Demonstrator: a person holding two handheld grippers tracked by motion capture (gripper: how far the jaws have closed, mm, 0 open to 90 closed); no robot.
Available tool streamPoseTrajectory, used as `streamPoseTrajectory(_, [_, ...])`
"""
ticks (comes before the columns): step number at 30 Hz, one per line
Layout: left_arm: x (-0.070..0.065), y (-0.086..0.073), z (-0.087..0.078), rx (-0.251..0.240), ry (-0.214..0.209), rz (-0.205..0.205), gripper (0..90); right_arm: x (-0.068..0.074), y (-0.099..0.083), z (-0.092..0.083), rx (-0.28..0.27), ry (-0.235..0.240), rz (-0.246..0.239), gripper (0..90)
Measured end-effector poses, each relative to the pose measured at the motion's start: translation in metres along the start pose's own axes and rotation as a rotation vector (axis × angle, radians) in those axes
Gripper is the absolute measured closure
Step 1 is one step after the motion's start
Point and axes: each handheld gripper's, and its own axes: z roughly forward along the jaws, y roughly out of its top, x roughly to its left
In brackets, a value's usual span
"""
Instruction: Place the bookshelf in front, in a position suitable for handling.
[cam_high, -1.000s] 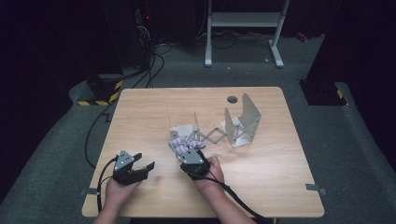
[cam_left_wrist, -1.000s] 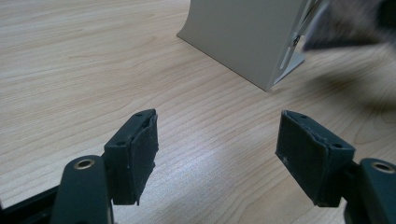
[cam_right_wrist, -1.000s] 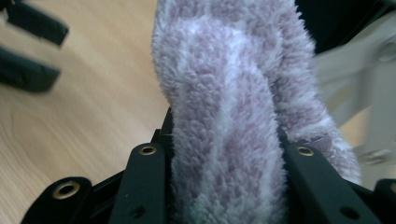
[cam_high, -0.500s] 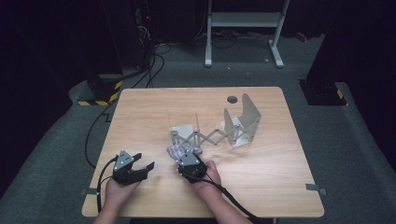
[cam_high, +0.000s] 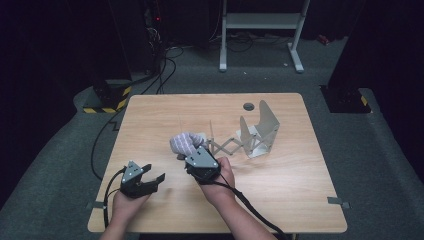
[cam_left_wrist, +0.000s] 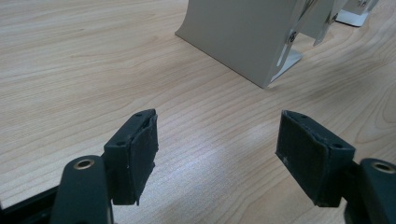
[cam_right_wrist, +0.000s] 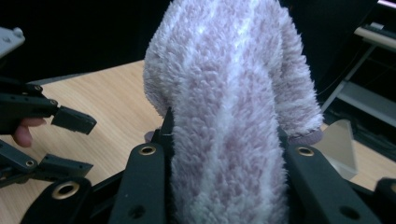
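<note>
1. From the high view we see a pale wooden table (cam_high: 280, 190) on a grey carpeted floor (cam_high: 370, 150), with dark surroundings, black cables (cam_high: 165, 65) trailing off behind the far-left corner, and a white metal frame (cam_high: 260, 30) standing well beyond the far edge. A small round hole (cam_high: 248, 106) sits near the far edge. A beige folding rack (cam_high: 260, 134) with a scissor-link arm stands right of centre. The right gripper (cam_high: 192, 156) is near the middle, pinching a fluffy lilac sock (cam_high: 184, 142) that lies just left of the rack's arm. The left gripper (cam_high: 152, 175) rests near the front-left edge with its jaws spread and nothing between them. We see bare wood across the right half, the far-left part and the front strip.

2. In the left gripper view we see our left gripper (cam_left_wrist: 217, 149) low over the tabletop, jaws spread wide with bare wood grain between the pads. The rack (cam_left_wrist: 243, 37) stands ahead, well apart, with open surface to its left.

3. In the right gripper view the right gripper (cam_right_wrist: 224, 140) is clamped on the sock (cam_right_wrist: 229, 93), which rises upright between both jaws and hides much of what lies ahead. At left we see the other gripper (cam_right_wrist: 51, 135) with its jaws apart, over the table. Past the sock at right, a beige piece of the rack (cam_right_wrist: 341, 144) shows near the far edge.
</note>
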Motion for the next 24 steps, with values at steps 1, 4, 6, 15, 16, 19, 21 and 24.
streamPoseTrajectory(1, [0.000, 0.000, 0.000, -0.001, 0.000, 0.000, 29.3, 0.001, -0.004, 0.003, 0.014, 0.003, -0.003, 64.0])
streamPoseTrajectory(4, [0.000, 0.000, -0.001, -0.001, -0.001, -0.001, 29.3, 0.006, -0.019, 0.015, 0.067, 0.011, -0.010, 64.1])
streamPoseTrajectory(6, [0.000, 0.000, -0.001, -0.001, -0.001, -0.001, 29.3, 0.009, -0.031, 0.023, 0.109, 0.021, -0.010, 64.1])
streamPoseTrajectory(15, [0.000, 0.000, 0.000, 0.002, -0.002, -0.002, 29.3, 0.016, -0.075, 0.052, 0.267, 0.036, -0.007, 63.9])
streamPoseTrajectory(16, [0.000, 0.000, 0.000, 0.002, -0.002, -0.003, 29.3, 0.017, -0.078, 0.053, 0.274, 0.035, -0.012, 63.9])
streamPoseTrajectory(19, [0.001, 0.000, 0.000, 0.003, -0.002, -0.003, 29.3, 0.017, -0.082, 0.053, 0.286, 0.040, -0.020, 63.8])
streamPoseTrajectory(21, [0.001, 0.000, 0.000, 0.004, -0.003, -0.004, 29.3, 0.017, -0.083, 0.052, 0.287, 0.047, -0.017, 63.8])
streamPoseTrajectory(24, [0.000, 0.000, 0.001, 0.005, -0.008, -0.002, 29.3, 0.014, -0.082, 0.046, 0.281, 0.042, -0.009, 63.6])
